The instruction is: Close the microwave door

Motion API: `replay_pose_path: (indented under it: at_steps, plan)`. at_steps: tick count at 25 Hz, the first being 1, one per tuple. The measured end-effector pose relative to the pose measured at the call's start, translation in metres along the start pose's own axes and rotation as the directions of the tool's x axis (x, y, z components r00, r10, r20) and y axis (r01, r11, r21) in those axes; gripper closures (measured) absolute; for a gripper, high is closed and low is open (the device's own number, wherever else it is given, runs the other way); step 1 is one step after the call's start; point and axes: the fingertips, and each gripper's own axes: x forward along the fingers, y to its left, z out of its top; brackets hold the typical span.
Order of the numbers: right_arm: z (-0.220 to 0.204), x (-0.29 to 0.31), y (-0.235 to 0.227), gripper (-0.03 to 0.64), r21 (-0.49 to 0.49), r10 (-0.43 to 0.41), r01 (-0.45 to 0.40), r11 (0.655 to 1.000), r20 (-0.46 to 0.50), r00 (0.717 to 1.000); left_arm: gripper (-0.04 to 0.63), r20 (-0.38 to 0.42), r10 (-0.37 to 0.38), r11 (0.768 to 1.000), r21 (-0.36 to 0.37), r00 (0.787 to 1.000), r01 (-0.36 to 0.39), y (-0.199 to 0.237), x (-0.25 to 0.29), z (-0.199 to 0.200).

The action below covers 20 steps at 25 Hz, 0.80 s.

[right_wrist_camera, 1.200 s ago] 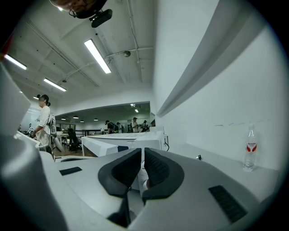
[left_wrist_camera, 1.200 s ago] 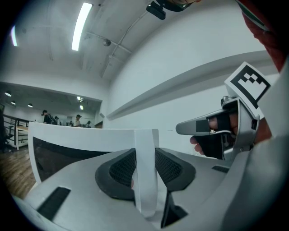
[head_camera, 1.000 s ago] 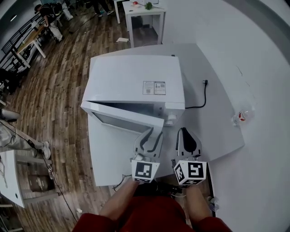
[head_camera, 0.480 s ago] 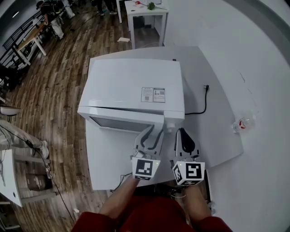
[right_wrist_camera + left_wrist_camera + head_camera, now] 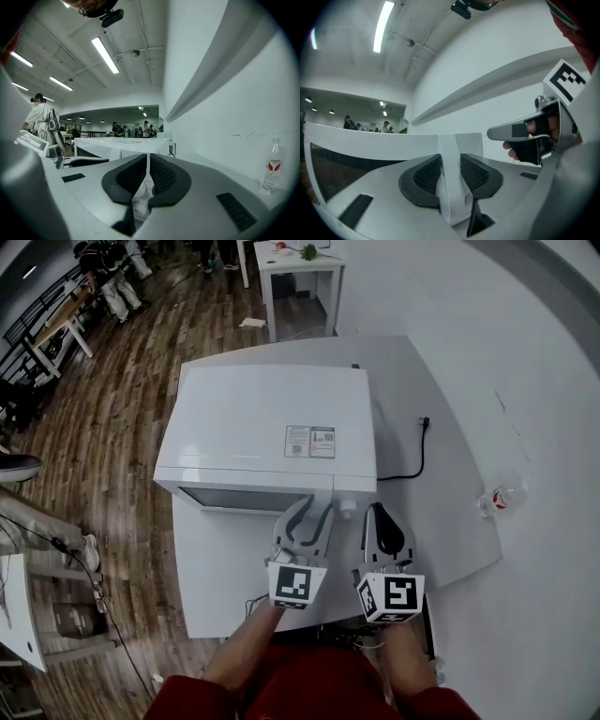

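Note:
The white microwave (image 5: 267, 423) stands on a white table (image 5: 455, 521), its top facing me. Its door (image 5: 239, 500) lies almost flush with the front. In the left gripper view the door's white right edge (image 5: 451, 154) sits between the dark pads (image 5: 426, 174), which are closing on it. My left gripper (image 5: 309, 508) points level at that edge. Beside it to the right, my right gripper (image 5: 378, 513) is shut with nothing in it, just in front of a white knob (image 5: 348, 507). The right gripper view shows its own jaws (image 5: 147, 180) nearly touching, with the knob (image 5: 139, 206) below them.
A black power cable (image 5: 412, 460) runs from the microwave's right side to a plug on the table. A small water bottle (image 5: 494, 498) lies near the table's right edge by the white wall. Wooden floor, another white table (image 5: 300, 263) and people are beyond.
The door has swung from clearly ajar to nearly closed. My left gripper has moved with it toward the microwave's front, and the right gripper has edged forward too.

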Motion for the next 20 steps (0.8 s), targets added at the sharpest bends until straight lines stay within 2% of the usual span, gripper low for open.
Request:
replay_pose_path:
  at_steps: [6, 10, 20]
  plan:
    - [-0.001, 0.002, -0.002, 0.578, 0.002, -0.008, 0.008, 1.000, -0.003, 1.000, 0.453, 0.021, 0.001, 1.000, 0.013, 1.000, -0.002, 0.000, 0.000, 0.002]
    - [-0.001, 0.001, -0.002, 0.578, 0.002, -0.011, 0.011, 1.000, -0.001, 1.000, 0.453, 0.007, -0.002, 1.000, 0.023, 1.000, 0.002, 0.000, -0.001, 0.000]
    - [0.007, -0.003, 0.008, 0.578, 0.004, 0.005, -0.005, 1.000, 0.018, 1.000, 0.454, -0.001, 0.040, 0.999, 0.010, 0.999, -0.040, 0.014, -0.028, 0.016]
